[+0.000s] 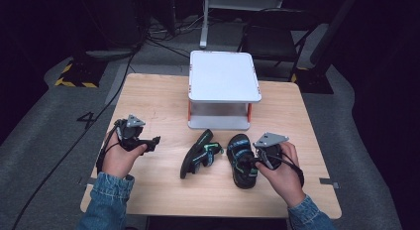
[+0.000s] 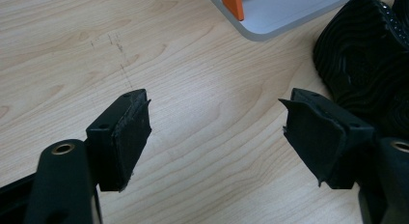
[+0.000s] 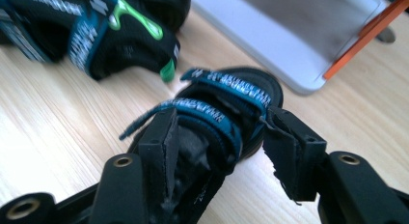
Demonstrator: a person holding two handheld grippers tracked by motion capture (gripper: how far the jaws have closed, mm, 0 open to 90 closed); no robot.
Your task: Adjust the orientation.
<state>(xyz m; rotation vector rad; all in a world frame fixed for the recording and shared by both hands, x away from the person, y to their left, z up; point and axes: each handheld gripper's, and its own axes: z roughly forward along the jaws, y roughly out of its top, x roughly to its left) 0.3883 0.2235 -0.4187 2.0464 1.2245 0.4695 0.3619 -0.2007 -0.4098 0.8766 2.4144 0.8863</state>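
My right tool (image 3: 219,151) is spread wide around the near sandal (image 3: 226,113) on the table (image 1: 158,98), which points away from me; my left tool (image 2: 217,137) gapes, holding nothing.

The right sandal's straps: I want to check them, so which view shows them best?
The right gripper view: the right sandal sits close between the open jaws, its blue straps clear. The high view shows it small.
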